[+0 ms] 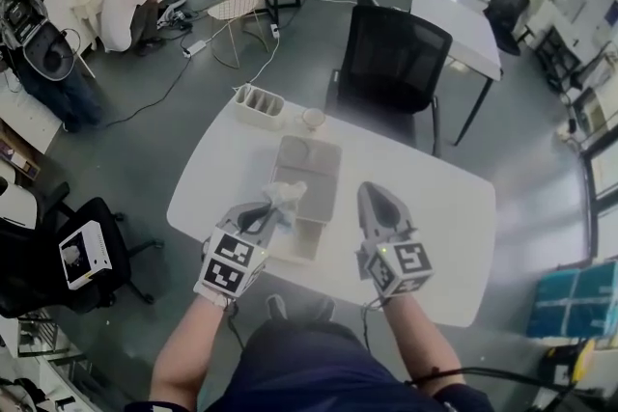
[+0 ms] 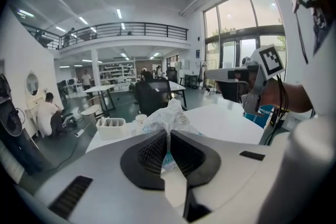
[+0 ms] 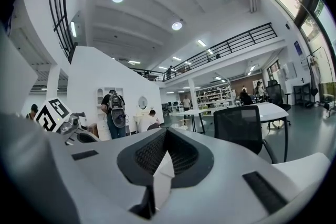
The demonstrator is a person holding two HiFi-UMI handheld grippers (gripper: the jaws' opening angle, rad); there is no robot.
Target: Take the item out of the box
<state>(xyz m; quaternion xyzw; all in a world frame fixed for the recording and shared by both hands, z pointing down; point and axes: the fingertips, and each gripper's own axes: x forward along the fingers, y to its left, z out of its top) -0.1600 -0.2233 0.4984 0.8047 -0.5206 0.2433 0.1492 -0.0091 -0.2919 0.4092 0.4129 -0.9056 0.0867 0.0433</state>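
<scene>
My left gripper [image 1: 277, 208] is shut on a crinkled clear plastic packet [image 1: 288, 195] and holds it just above the table, at the left edge of a flat grey box [image 1: 311, 171]. A small pale open box [image 1: 308, 240] lies in front of the grey one. In the left gripper view the packet [image 2: 169, 115] sticks up from between the shut jaws of the left gripper [image 2: 168, 139]. My right gripper [image 1: 373, 192] hovers to the right of the boxes, shut with nothing in it. The right gripper view shows the right gripper [image 3: 164, 139] tilted up toward the room.
A white slotted holder [image 1: 259, 104] and a small cup [image 1: 313, 118] stand at the far edge of the white table [image 1: 435, 227]. A black chair [image 1: 397, 63] stands behind it. More tables and a seated person [image 1: 124, 7] are farther off.
</scene>
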